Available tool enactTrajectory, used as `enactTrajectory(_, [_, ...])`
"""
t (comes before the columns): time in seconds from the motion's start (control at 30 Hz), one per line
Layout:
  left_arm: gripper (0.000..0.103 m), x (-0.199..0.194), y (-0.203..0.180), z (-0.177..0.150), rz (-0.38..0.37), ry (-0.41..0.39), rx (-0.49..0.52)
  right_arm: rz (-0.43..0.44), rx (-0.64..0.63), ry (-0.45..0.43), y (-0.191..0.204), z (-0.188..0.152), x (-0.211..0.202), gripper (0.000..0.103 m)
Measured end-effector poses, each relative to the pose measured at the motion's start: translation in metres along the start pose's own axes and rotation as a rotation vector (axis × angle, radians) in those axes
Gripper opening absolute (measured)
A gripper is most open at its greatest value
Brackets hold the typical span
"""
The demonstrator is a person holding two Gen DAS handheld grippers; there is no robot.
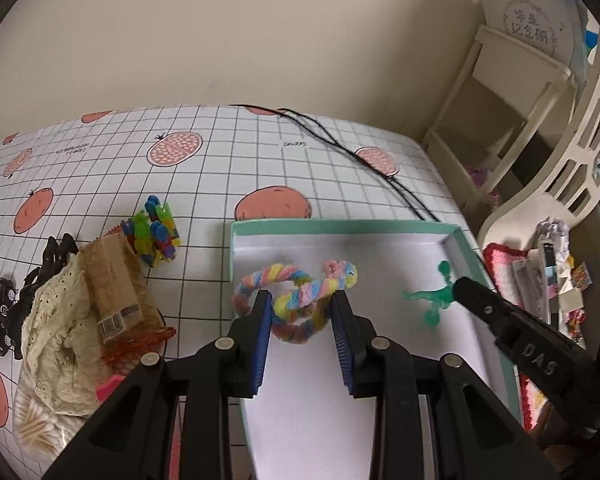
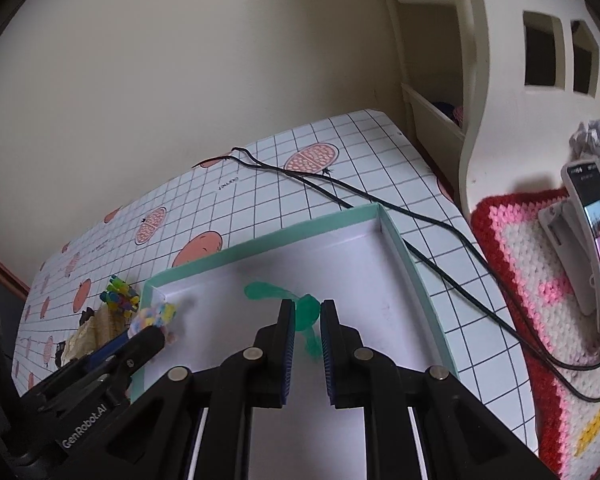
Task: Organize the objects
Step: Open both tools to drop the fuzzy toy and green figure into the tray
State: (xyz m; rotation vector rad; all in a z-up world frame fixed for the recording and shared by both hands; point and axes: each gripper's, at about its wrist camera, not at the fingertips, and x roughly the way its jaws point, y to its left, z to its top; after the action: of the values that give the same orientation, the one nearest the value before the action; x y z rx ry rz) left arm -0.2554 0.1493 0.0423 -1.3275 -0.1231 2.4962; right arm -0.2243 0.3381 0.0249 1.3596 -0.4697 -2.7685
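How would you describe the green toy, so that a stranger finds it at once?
Look in the shallow mint-green cardboard box with a white floor on the grid-pattern tablecloth. At its right side, between the right tool's blue pads, is a translucent green rubbery dinosaur figure. Its only neighbour is a fuzzy pastel twisted ring.

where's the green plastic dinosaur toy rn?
The green plastic dinosaur toy sits in the mint-rimmed white box, on its right side, between the right hand-held gripper pads, right of the pastel twisted pipe-cleaner ring.
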Motion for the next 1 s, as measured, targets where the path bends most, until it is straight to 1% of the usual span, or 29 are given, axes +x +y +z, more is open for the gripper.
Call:
enactTrajectory(0.13, [0.032,0.005,0.0,-0.004,0.017,0.011,0.016,0.013,0.019,0.003,-0.003,0.0,0.0,0.014])
enactTrajectory(0.33, [0.033,0.01,-0.003,-0.007,0.023,0.033,0.037,0.02,0.031,0.005,-0.004,0.001,-0.001,0.015])
enactTrajectory(0.5, [0.033,0.013,-0.001,-0.01,0.026,0.052,0.025,0.017,0.02,0.005,-0.006,0.002,-0.002,0.015])
enactTrajectory(0.67, [0.033,0.012,-0.001,-0.009,0.023,0.052,0.023,0.02,0.027,0.008,-0.008,0.002,-0.002,0.016])
enactTrajectory(0.77, [0.036,0.01,-0.002,-0.009,0.016,0.056,0.02,0.016,0.019,0.01,-0.008,0.003,-0.001,0.02])
enactTrajectory(0.83, [0.037,0.01,-0.001,-0.008,0.017,0.058,0.017,0.008,0.015,0.007,-0.009,0.003,-0.002,0.032])
enactTrajectory(1.0, [0.038,0.007,0.003,-0.005,0.007,0.056,-0.005,0.008,0.025,-0.004,-0.012,0.003,-0.005,0.033])
